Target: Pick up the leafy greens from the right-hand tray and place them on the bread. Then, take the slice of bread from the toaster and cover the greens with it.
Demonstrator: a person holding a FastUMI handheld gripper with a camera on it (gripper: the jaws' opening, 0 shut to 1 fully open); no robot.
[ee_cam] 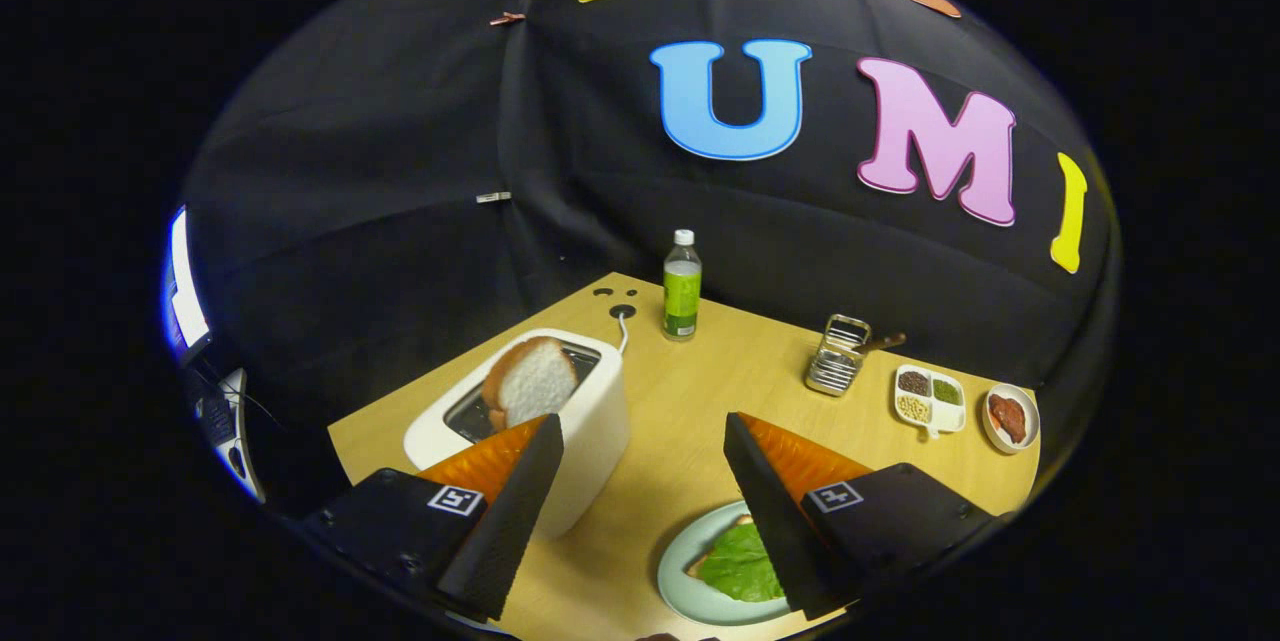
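Gripper (640, 431): fingers spread wide apart, holding nothing.
Bread slice (530, 381): upright in the white toaster (590, 421), beside the left finger.
Leafy greens (740, 561): lying on bread on the pale plate (680, 571), by the right finger.
Table (700, 381): green bottle (682, 286) at the back.

The gripper (640, 431) hangs above the wooden counter (700, 391) with its jaws spread wide and nothing between them. Just beyond the left finger stands a white toaster (590, 421) with 1 slice of bread (530, 381) upright in its slot. Beside the right finger lies a pale plate (680, 571) holding bread topped with leafy greens (740, 561), partly hidden by that finger. Farther off stand a green-labelled bottle (682, 286), a small metal rack (838, 356), a divided white dish (930, 399) of seeds and a small bowl (1010, 418) of something reddish.
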